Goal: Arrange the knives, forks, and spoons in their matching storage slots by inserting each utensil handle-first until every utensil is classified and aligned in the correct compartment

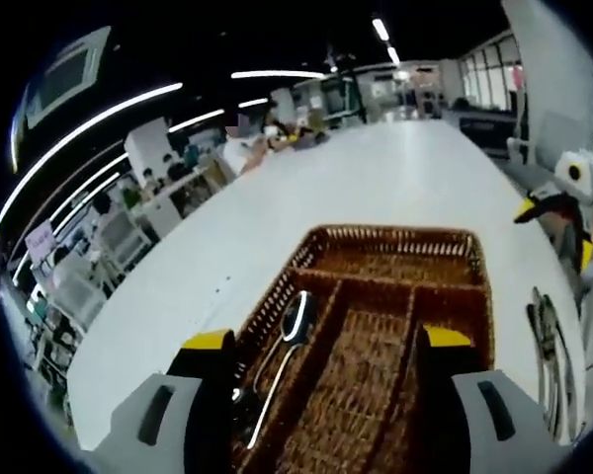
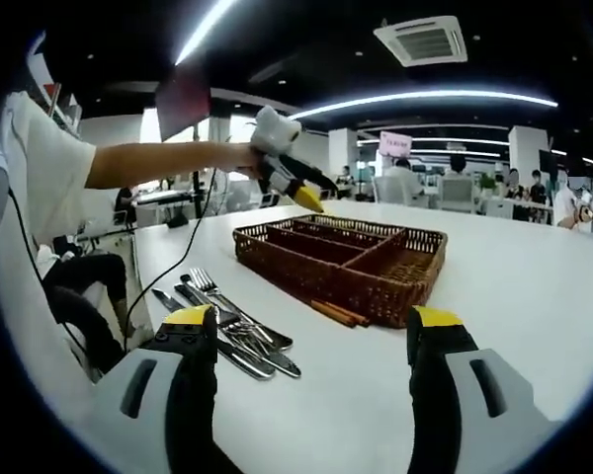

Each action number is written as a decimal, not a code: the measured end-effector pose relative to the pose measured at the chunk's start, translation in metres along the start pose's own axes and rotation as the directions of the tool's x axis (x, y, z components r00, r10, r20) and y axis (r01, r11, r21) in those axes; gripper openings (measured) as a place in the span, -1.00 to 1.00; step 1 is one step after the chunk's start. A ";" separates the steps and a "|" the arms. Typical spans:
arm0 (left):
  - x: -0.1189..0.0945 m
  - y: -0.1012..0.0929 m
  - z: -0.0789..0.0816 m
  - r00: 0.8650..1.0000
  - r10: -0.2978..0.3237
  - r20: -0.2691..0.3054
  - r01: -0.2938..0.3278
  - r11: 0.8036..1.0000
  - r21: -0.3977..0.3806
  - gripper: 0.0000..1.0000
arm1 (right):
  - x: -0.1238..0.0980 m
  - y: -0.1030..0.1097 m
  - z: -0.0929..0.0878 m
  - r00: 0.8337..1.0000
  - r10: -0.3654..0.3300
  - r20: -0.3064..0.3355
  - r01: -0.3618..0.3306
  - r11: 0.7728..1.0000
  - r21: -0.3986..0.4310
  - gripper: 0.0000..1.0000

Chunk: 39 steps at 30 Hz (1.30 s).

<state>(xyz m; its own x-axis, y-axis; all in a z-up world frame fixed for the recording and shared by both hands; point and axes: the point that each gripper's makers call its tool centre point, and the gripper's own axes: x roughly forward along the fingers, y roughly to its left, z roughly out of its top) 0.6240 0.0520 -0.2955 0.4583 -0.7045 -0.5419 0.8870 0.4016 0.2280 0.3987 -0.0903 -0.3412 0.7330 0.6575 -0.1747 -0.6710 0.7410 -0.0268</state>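
While the white table takes most of both views, the wicker tray stands on it as the next largest thing, with long compartments side by side and one cross compartment at the end. In the left gripper view the tray lies straight ahead, and a spoon already rests in its left long compartment, bowl pointing far, handle coming near. The other compartments look bare, so the sorting seems to be only at its start.

In the right gripper view a pile of cutlery lies on the table, just left of the tray and apart from it. A fork is on the far side of the pile; the other pieces overlap and it is hard to tell them apart. Their long axes run from far-left to near-right, roughly along the tray's near wall. Two thin brown sticks lie against that wall.

The right gripper hovers with jaws wide apart and nothing between them; the pile is just by its left jaw, so this gripper is the nearer one for the next pick. The left gripper is also spread wide and empty, over the near end of the tray. From the right gripper view it is held in the air above the tray's far-left corner by a person's arm.
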 end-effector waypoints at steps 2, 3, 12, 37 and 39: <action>-0.003 -0.003 0.001 1.000 -0.002 0.006 0.002 1.000 -0.004 0.50 | -0.002 0.000 0.001 1.000 -0.003 0.002 0.003 1.000 -0.002 0.63; -0.005 -0.006 0.001 1.000 -0.010 0.007 0.010 1.000 -0.006 0.50 | -0.003 0.001 0.002 1.000 -0.003 0.004 0.003 1.000 -0.002 0.63; -0.014 -0.017 -0.007 1.000 -0.003 0.017 0.003 0.999 -0.032 0.50 | -0.008 0.007 0.004 1.000 0.006 0.008 -0.006 1.000 -0.005 0.63; -0.032 -0.059 -0.019 0.999 -0.021 0.031 0.023 0.998 -0.060 0.46 | -0.008 0.023 0.002 0.999 0.044 0.014 -0.043 0.999 -0.007 0.62; -0.033 -0.059 -0.020 0.999 -0.017 0.032 0.019 0.998 -0.058 0.46 | -0.008 0.023 0.001 0.999 0.044 0.011 -0.044 0.999 -0.005 0.62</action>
<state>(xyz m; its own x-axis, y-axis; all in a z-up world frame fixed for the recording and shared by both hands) 0.5557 0.0636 -0.3066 0.4450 -0.7296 -0.5192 0.8905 0.4217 0.1707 0.3772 -0.0784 -0.3390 0.7040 0.6909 -0.1646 -0.7031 0.7107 -0.0239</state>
